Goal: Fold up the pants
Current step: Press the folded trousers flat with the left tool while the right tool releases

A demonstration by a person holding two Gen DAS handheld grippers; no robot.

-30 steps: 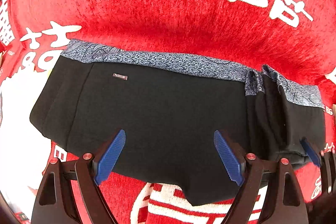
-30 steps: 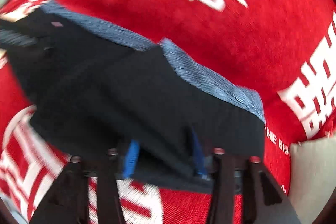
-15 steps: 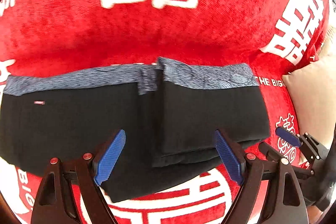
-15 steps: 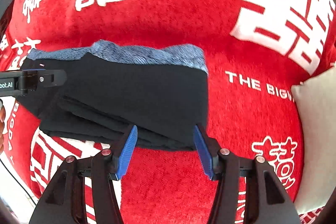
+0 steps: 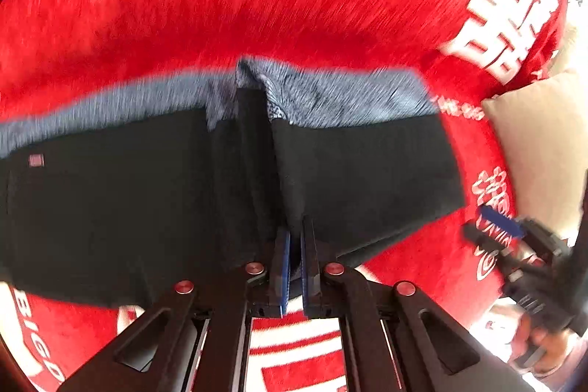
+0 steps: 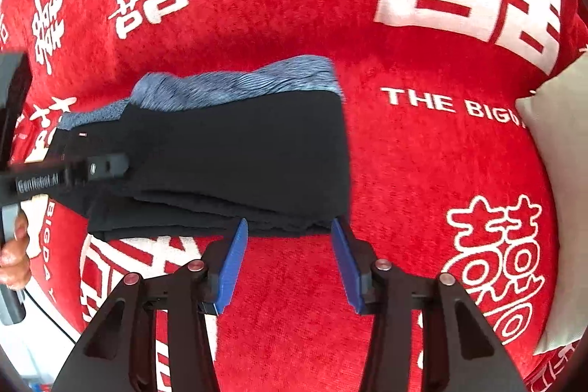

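Black pants [image 5: 367,171] with a blue-grey patterned waistband lie on a red blanket, their right part folded over onto the rest. My left gripper [image 5: 293,237] is shut on the pants' near edge at the fold line, and the cloth rises in a ridge from its tips to the waistband. In the right wrist view the folded pants [image 6: 239,149] lie just ahead of my right gripper [image 6: 288,234]. Its jaws are closing, with the near right edge of the stack at their tips and the pads off the cloth. The left gripper's body [image 6: 66,175] lies over the pants' left part.
The red blanket [image 6: 404,171] with white characters covers the whole surface. A beige cushion [image 6: 558,171] lies at the right edge, also visible as a cushion [image 5: 544,142] in the left wrist view. A hand [image 6: 13,256] holds the left gripper's handle at far left.
The left gripper went from wide open to shut on the pants' near edge by the fold. The right gripper, blurred over the cloth a second ago, now stands at the folded stack's near right edge.
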